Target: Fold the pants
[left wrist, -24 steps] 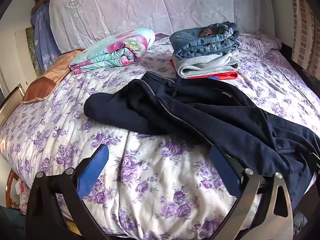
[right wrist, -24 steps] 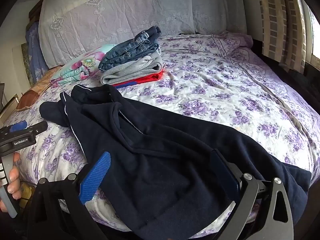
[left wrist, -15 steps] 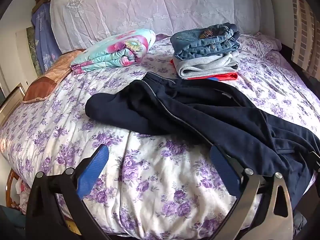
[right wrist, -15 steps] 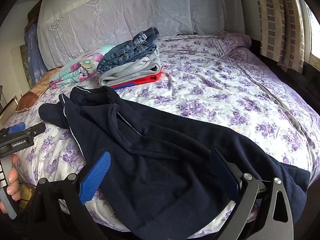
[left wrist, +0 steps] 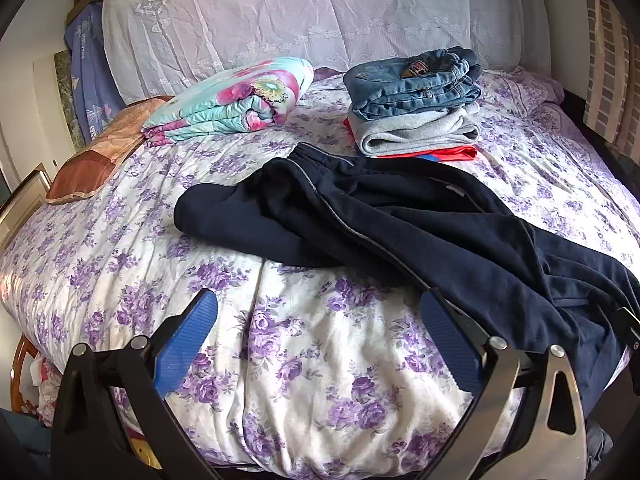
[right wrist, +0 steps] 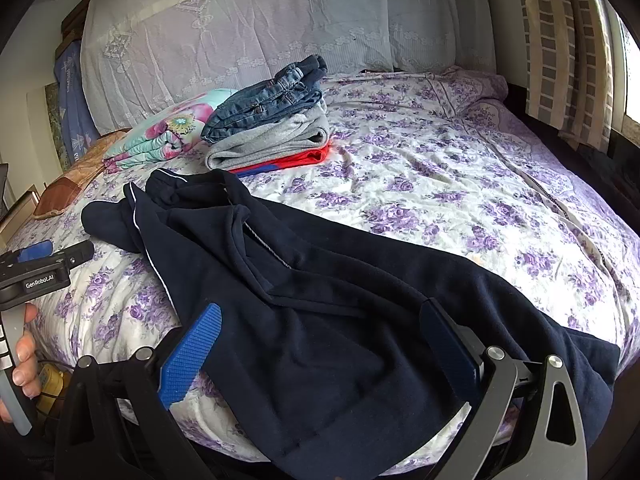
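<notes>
Dark navy pants [left wrist: 420, 220] with a thin pale side stripe lie crumpled on the purple floral bed [left wrist: 120, 248], waistband far, legs running to the near right edge. In the right wrist view the pants [right wrist: 320, 300] fill the foreground. My left gripper [left wrist: 318, 328] is open and empty, hovering over bare bedspread just left of the pants. My right gripper [right wrist: 320, 340] is open and empty, directly above the lower part of the pants near the bed's front edge. The left gripper also shows in the right wrist view [right wrist: 52, 258], held in a hand.
A stack of folded clothes [left wrist: 416, 100], jeans on grey on red, sits behind the pants. A folded floral blanket [left wrist: 236, 100] and an orange-brown pillow [left wrist: 96, 160] lie at the far left. A lace-covered headboard [left wrist: 300, 12] stands behind. Curtains [right wrist: 560, 48] hang at right.
Both grippers have drifted slightly back and up; the views shift a little. The pants have not moved and both grippers stay open.
</notes>
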